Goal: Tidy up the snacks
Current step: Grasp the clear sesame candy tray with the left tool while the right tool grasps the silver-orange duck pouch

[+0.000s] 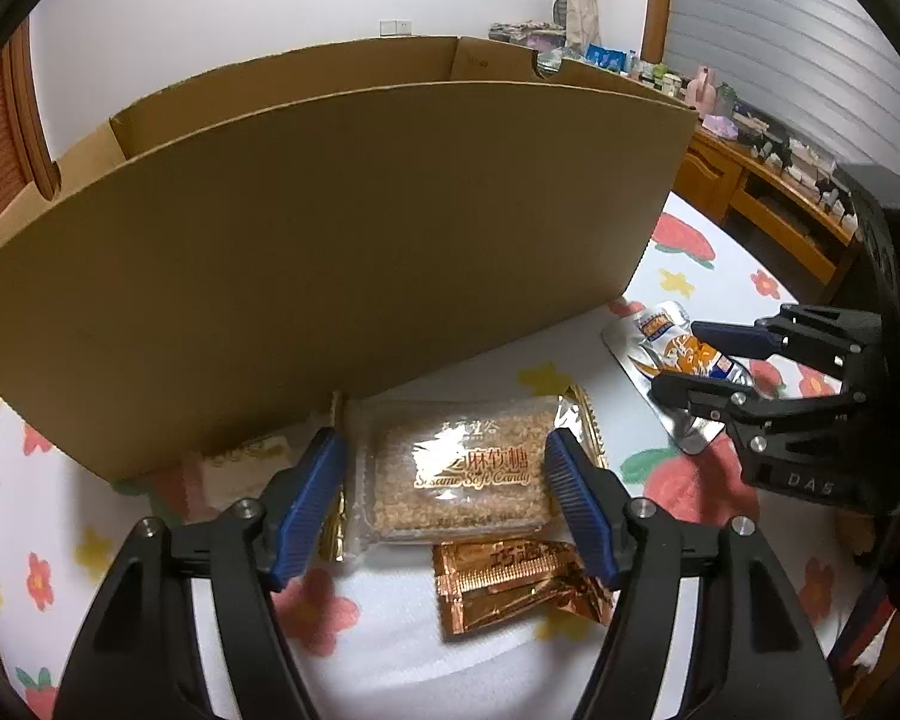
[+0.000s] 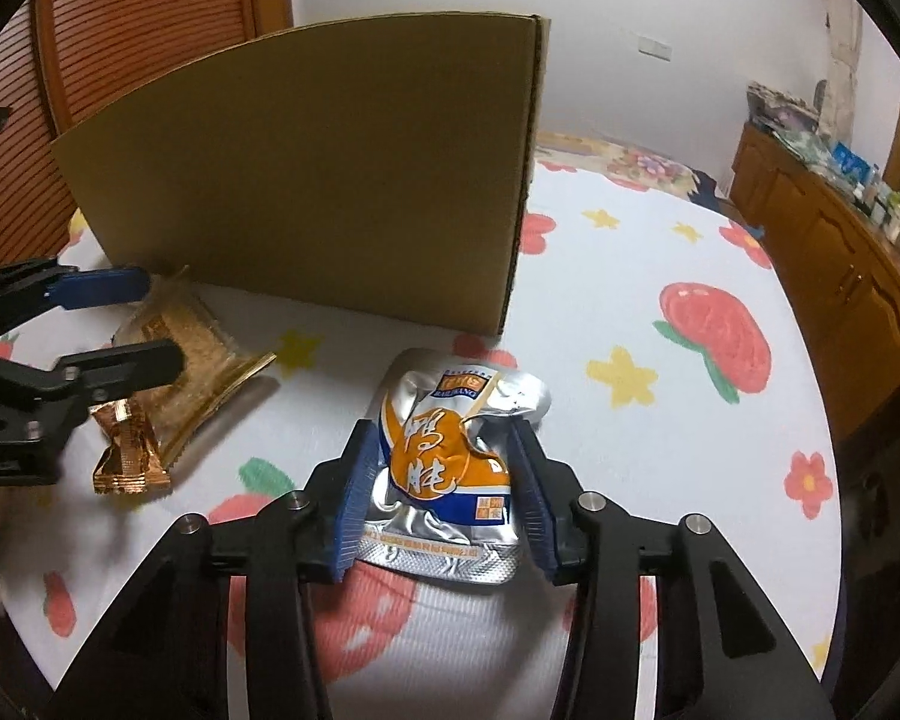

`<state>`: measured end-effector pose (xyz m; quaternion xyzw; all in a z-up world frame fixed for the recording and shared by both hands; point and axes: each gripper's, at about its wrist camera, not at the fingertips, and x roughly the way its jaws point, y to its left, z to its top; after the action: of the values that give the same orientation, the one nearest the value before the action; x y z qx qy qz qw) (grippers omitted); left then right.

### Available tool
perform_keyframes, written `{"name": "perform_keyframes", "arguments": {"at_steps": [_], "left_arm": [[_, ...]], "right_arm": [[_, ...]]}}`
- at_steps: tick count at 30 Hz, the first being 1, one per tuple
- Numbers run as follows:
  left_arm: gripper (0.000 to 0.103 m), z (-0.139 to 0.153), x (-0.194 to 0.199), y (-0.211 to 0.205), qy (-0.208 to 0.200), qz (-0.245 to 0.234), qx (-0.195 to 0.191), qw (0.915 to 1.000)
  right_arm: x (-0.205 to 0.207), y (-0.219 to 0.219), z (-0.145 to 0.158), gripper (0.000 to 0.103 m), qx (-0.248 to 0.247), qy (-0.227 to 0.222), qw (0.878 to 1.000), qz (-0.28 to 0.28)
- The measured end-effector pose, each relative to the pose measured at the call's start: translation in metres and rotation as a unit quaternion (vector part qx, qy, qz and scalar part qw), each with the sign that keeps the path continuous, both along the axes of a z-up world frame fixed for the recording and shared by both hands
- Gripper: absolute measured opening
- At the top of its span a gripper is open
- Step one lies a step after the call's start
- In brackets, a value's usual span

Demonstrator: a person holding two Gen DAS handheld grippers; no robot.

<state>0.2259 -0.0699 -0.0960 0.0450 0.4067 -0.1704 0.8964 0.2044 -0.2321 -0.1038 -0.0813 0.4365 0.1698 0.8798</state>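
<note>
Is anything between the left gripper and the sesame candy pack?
Nothing visible. The left gripper straddles the sesame candy pack with open jaws; the copper wrapper lies nearer the camera, beneath the gripper, not blocking it.

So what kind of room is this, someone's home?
Probably a lived-in home, maybe a bedroom or living room: a white cloth printed with red fruit and yellow stars, a long wooden cabinet cluttered with small bottles and boxes, and a slatted wooden door.

Black grippers with blue ribbed fingers (image 1: 306, 498), silver screws and "DAS" lettering.
</note>
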Motion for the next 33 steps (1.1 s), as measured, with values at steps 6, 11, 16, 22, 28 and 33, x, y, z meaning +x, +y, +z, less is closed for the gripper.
{"name": "perform_keyframes", "arguments": {"at_steps": [6,11,16,22,28,33], "left_arm": [[0.079,-0.003,0.001,-0.002,0.003,-0.006,0.0,1.0],[0.079,-0.002,0.004,-0.003,0.014,-0.003,-0.009,0.9999],[0.079,-0.001,0.001,-0.01,0.016,-0.015,-0.004,0.9998],[0.081,-0.001,0.004,-0.01,0.021,-0.007,-0.012,0.9997],[0.083,-0.002,0.003,-0.012,0.015,-0.015,-0.01,0.9997],[0.097,-0.009,0.005,-0.018,0.016,-0.021,0.001,0.9996]], "right_arm": [[-0.001,0.002,0.0,0.047,-0.002,-0.002,1.0,0.0],[0.0,0.004,0.0,0.047,-0.003,-0.002,1.0,0.0],[0.001,0.002,0.0,0.047,-0.003,-0.002,1.0,0.0],[0.0,0.003,-0.001,0.047,-0.003,-0.002,1.0,0.0],[0.001,0.003,-0.001,0.047,-0.003,-0.002,1.0,0.0],[0.0,0.003,-0.001,0.047,-0.003,-0.002,1.0,0.0]]}}
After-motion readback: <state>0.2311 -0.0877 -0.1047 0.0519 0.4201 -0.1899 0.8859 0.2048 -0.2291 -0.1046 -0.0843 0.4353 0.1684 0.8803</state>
